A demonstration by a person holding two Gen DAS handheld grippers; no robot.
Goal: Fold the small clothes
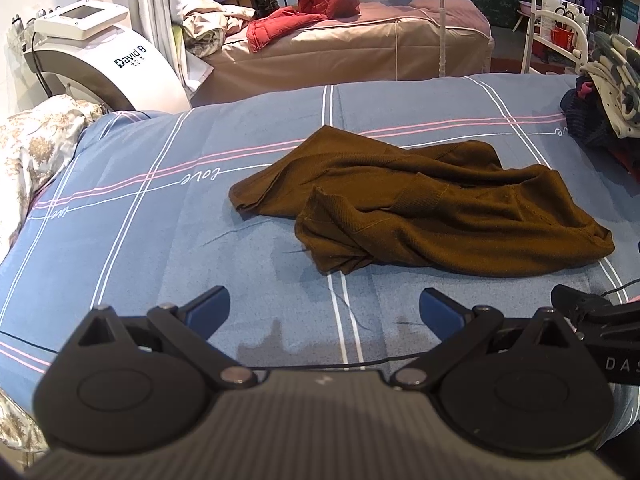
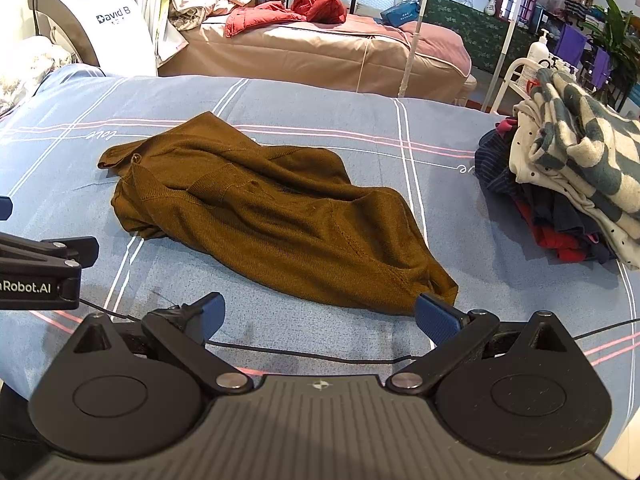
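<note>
Both tongs (image 1: 324,312) wide, bedsheet (image 1: 160,240) between

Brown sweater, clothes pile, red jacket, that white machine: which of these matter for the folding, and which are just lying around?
For the job:
brown sweater, crumpled on the blue sheet
pile of clothes at the right
left gripper and right gripper, both open

Just lying about:
red jacket on the far bed
white machine
pump bottle
</note>
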